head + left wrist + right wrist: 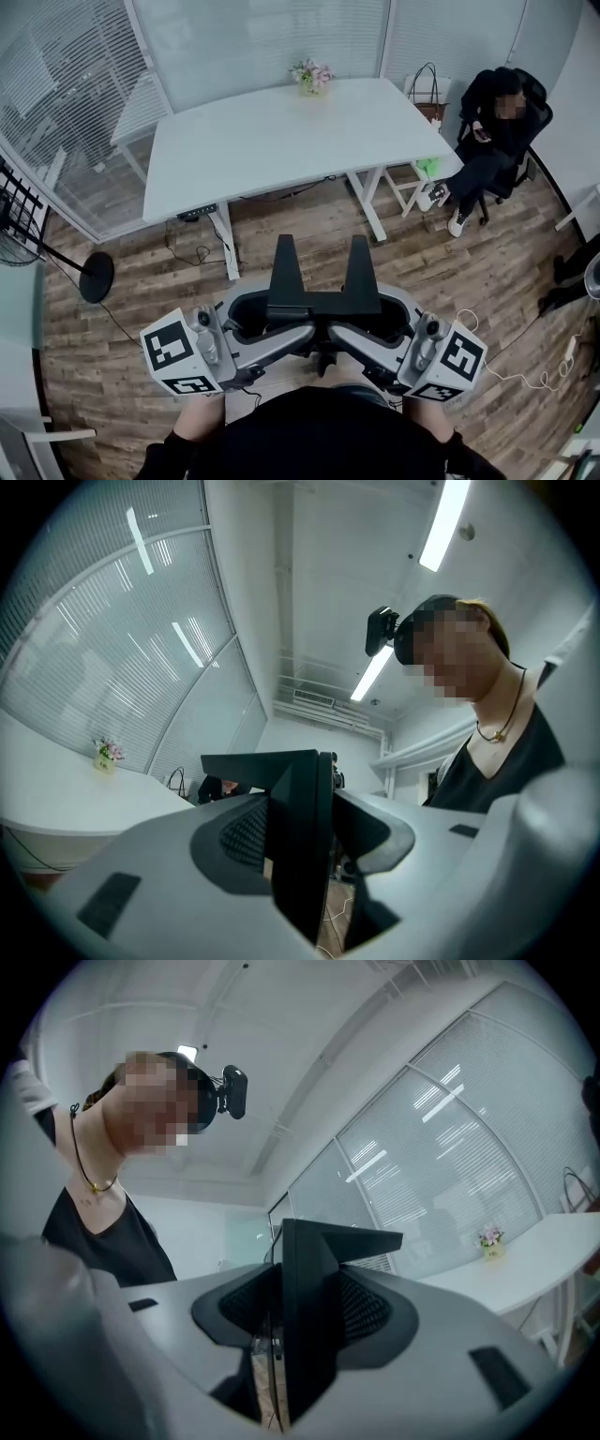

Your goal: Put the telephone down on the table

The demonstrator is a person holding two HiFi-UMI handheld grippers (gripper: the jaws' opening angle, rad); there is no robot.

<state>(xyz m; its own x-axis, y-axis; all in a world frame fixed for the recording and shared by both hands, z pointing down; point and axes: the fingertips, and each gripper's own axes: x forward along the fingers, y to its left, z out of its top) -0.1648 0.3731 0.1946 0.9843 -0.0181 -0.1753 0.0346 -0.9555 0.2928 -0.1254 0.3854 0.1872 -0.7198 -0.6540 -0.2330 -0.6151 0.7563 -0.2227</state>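
Black, matt and hard-edged, the telephone (323, 302) is carried in the air close in front of the person's dark top, well short of the desk's (281, 141) near edge, with wooden plank floor (441, 253) beneath it. It is read as a flat crossbar with two tapered uprights, though its exact form cannot be settled. It is clamped from both sides: the left gripper (281, 321) is closed on its left end and the right gripper (368, 323) on its right end. In each gripper view a thin black slab is shown edge-on between ribbed dark pads set into smooth grey plastic jaws. The step in hand is judged to be the carry towards the desk, with the putting down not yet begun. For the next move both grippers would have to be brought forward together over the near edge and kept level with each other, so that the rigid body is not twisted. It would then be lowered until its base meets the top before either grip is eased. The desk top is white, smooth and flat, and ample room is offered across its near half. A small bunch of pink flowers (312, 75) is set at its far edge, and pale slatted blinds (56, 84) behind glass are seen beyond its left corner
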